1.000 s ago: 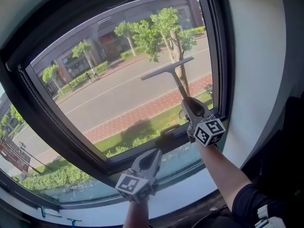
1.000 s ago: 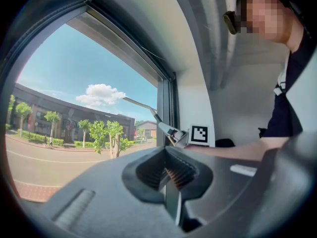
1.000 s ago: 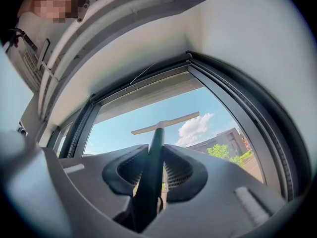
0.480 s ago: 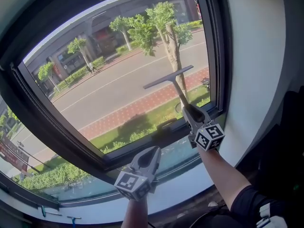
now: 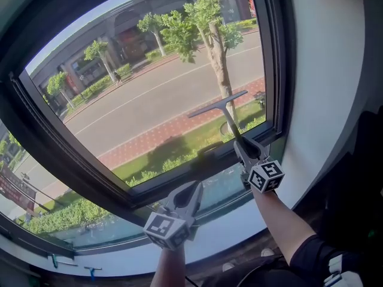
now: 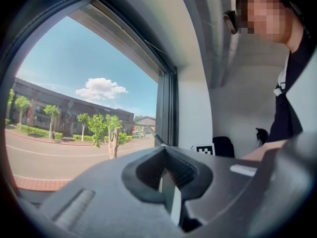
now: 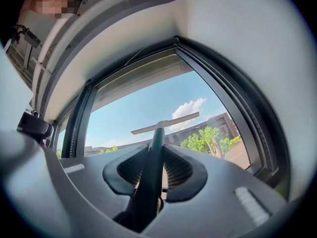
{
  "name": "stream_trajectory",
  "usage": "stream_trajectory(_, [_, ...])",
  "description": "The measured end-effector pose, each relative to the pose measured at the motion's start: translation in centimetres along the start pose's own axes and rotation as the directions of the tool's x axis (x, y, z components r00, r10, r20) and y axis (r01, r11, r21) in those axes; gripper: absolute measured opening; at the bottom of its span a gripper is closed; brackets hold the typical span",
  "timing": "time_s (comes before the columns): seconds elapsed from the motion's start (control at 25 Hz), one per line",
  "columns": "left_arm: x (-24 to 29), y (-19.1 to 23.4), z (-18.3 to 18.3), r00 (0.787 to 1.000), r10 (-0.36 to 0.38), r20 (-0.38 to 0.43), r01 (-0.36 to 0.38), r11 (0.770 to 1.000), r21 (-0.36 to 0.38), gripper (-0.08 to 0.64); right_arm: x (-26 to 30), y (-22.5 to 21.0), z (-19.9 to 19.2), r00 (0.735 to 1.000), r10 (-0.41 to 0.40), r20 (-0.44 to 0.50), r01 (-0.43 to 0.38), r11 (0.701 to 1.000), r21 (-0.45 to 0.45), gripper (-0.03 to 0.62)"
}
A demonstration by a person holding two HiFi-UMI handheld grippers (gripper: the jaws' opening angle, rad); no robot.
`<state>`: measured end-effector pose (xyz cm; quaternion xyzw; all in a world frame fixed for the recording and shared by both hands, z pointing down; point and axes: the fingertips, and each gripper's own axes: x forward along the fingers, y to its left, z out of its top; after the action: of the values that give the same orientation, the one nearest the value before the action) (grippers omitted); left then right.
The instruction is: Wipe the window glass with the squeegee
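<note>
One squeegee [image 5: 218,104] in right gripper [image 5: 242,143], low beside right frame [image 5: 274,58]

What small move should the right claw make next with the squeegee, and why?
Probably draw the squeegee straight down to the lower frame. The right claw is shut on its handle, the blade lies against the window glass low on the right side, and a strip of glass lies between blade and frame.

My left claw [image 5: 192,190] and right claw [image 5: 240,142] are grey tapered shells with black ribbed pads [image 7: 181,170], each bearing a white cube [image 5: 266,176] of black square markers; my sleeve [image 5: 311,257] is black.
</note>
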<state>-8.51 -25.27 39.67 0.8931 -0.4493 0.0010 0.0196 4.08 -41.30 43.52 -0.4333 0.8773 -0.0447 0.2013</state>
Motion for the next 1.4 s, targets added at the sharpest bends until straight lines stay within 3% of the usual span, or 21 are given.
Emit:
stream_trajectory(0.24, [0.0, -0.6, 1.0, 0.999, 0.029, -0.027, -0.030, 0.999, -0.029, 0.003, -1.1, -0.5, -2.0, 0.999, -0.015, -0.036, 0.016, 1.000, 0.018, 0.098])
stream_trajectory(0.48, [-0.2, 0.2, -0.7, 1.000, 0.016, -0.006, -0.017, 1.000, -0.025, 0.003, -2.0, -1.1, -4.0, 0.997, -0.024, -0.073, 0.026, 0.999, 0.025, 0.098])
stream_trajectory(1.2, [-0.8, 0.3, -2.4, 0.999, 0.027, -0.041, -0.029, 0.998, -0.062, 0.003, -4.7, -3.0, -10.4, 0.975, -0.062, -0.213, 0.074, 0.996, 0.049, 0.098])
stream_trajectory(1.4, [-1.0, 0.4, -2.4, 0.998, 0.029, -0.059, -0.031, 0.999, -0.027, 0.003, -5.1, -3.3, -11.4, 0.970, -0.066, -0.236, 0.080, 0.996, 0.049, 0.098])
